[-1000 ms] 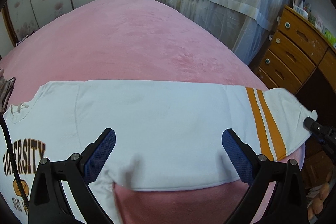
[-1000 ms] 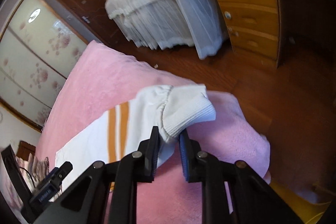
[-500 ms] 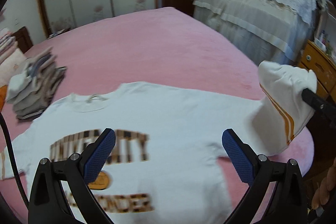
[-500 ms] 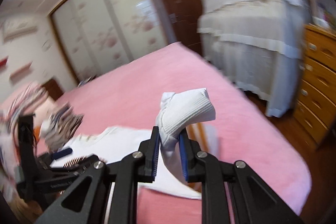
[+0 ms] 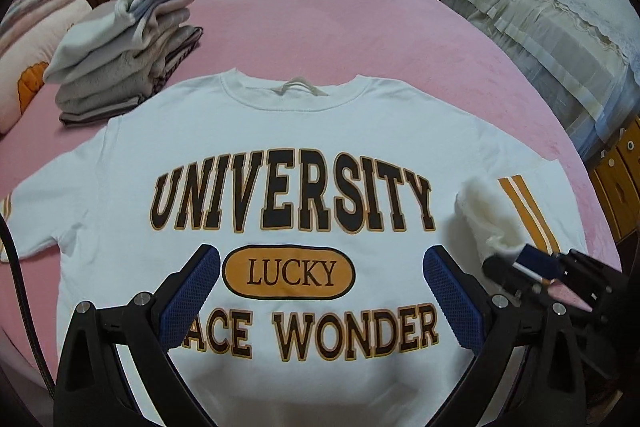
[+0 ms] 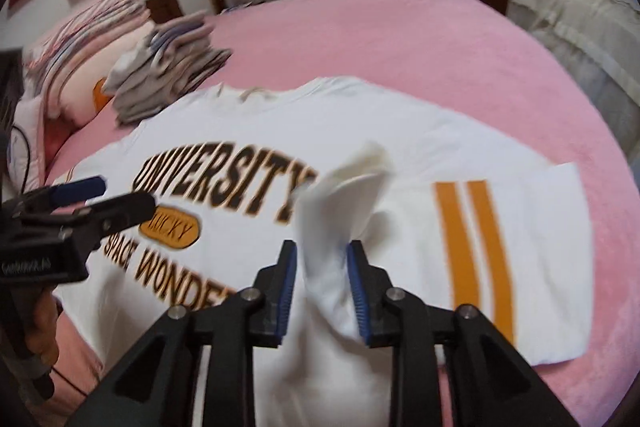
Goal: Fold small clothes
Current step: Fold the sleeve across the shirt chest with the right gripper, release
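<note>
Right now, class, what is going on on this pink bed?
A person is folding a white sweatshirt printed UNIVERSITY, spread face up on the pink blanket. The right gripper has carried the ribbed sleeve cuff over the chest; its jaws have just been opening, cuff between them. The left gripper hovers open, empty. Folded grey clothes are stacked behind.

Soft, even indoor light, no harsh shadows or glare; left wrist view is sharp; right wrist view is smeared with motion blur; both bend hard at dark fisheye corners.
</note>
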Motion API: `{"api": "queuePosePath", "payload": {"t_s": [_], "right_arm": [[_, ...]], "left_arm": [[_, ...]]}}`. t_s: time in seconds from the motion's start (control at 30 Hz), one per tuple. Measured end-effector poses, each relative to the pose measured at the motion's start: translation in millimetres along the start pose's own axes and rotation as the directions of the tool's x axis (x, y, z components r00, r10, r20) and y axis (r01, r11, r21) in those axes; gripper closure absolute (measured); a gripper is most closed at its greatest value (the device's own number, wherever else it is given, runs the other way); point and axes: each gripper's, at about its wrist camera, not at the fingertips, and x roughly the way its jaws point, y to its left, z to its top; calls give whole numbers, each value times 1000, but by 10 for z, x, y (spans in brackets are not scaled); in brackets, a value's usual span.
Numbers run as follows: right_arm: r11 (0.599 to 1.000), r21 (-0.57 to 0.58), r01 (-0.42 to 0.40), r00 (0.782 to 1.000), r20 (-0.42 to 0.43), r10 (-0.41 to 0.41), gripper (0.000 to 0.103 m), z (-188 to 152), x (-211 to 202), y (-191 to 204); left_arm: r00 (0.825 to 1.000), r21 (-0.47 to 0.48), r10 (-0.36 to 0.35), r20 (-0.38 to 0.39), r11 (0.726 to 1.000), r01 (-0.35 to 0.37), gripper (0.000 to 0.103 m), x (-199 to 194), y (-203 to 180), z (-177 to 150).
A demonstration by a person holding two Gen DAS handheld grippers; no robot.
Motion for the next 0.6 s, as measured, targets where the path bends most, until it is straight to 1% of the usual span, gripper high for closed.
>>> {"api": "queuePosePath", "payload": {"t_s": [0.07,0.13,0.27,0.33,0.37,0.43,0.5,0.53,0.6], "right_arm": [[999,-15,-38,999,-4,38,64,-42,-2,90],[997,-29,-66,998,-5,66,63,-52,-4,167],[998,-26,-59,998,-5,59,63,-103,-73,212],[998,-5,-64,998,-2,64,63,-113,-99,188],[998,13,-64,998,6,64,63,-149,-146,151],[997,39,-60,998,14,60,63,-172,-180,106],[996,76,-43,999,23,42,63,-244,-262,5],[995,90,-36,999,26,34,63,-270,-288,-32],[993,119,2,1000,31,-5,63,-336,-348,-126]], "left_arm": [[1000,-11,-7,-4,1000,7,2,30,33,-20],[1000,-20,-22,-9,1000,22,2,50,59,-27],[996,-48,-80,-36,996,78,2,111,93,-47],[989,-78,-133,-64,989,128,2,167,107,-65],[983,-94,-167,-77,983,160,2,191,108,-77],[959,-132,-263,-104,960,249,2,243,88,-111],[930,-165,-344,-125,932,323,10,295,39,-146],[917,-175,-373,-142,921,347,12,333,-10,-163],[907,-177,-386,-167,917,357,17,399,-115,-195]]}}
